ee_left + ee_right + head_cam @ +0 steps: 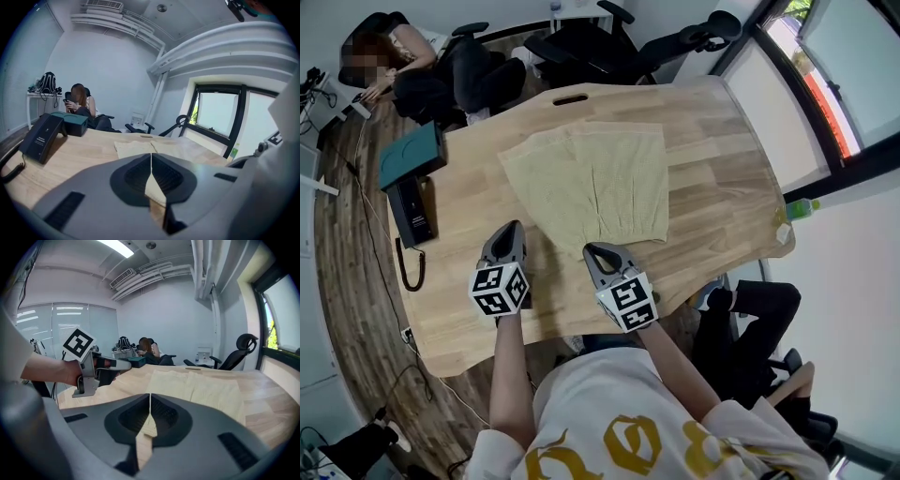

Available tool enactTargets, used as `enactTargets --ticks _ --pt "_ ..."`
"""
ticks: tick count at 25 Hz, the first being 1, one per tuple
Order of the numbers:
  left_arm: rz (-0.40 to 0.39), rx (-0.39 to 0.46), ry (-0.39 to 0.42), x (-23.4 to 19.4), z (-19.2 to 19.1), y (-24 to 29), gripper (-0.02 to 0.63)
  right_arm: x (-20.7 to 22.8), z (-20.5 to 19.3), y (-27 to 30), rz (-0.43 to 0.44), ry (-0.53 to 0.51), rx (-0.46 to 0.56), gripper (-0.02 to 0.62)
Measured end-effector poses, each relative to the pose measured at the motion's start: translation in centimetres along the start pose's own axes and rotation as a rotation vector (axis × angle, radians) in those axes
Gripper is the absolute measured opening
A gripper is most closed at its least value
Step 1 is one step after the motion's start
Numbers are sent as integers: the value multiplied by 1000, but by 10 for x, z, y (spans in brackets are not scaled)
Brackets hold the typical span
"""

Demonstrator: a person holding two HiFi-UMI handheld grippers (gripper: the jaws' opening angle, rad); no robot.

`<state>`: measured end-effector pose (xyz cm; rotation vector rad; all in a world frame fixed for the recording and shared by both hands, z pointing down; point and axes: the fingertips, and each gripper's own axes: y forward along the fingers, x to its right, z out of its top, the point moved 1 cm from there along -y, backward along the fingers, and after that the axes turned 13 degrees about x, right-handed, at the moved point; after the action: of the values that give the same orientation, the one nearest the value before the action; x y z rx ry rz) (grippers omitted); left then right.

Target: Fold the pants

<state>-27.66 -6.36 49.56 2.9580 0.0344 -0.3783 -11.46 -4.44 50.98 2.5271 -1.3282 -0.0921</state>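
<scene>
Beige pants (591,183) lie spread flat on the wooden table (712,159), with their near edge toward me. My left gripper (510,231) hovers over bare wood just left of the pants' near-left corner, jaws shut and empty. My right gripper (594,251) is at the pants' near edge, also shut with nothing in it. In the left gripper view the closed jaws (151,161) point along the table at the pants (154,146). The right gripper view shows its closed jaws (150,404), the pants (201,385) ahead, and the left gripper (96,367) in a hand to the left.
A teal box (411,155) and a black desk phone (414,214) with a coiled cord sit at the table's left side. A person sits at the far left, with office chairs (581,42) behind the table. A green bottle (802,208) stands past the right edge.
</scene>
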Motion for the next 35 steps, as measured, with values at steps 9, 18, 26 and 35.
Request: enactTargets --ticks 9,18,26,35 --pt "30 -83 -16 -26 -23 36 9 -2 -16 22 71 21 -23 9" --pt "60 -186 -16 -50 -50 69 12 -12 -35 44 167 20 -71 58" --pt "82 -254 -4 -67 -67 97 85 -14 -55 55 217 -13 -116 134" --pt "145 -364 9 -82 -91 116 191 -10 -80 55 245 -61 -182 156"
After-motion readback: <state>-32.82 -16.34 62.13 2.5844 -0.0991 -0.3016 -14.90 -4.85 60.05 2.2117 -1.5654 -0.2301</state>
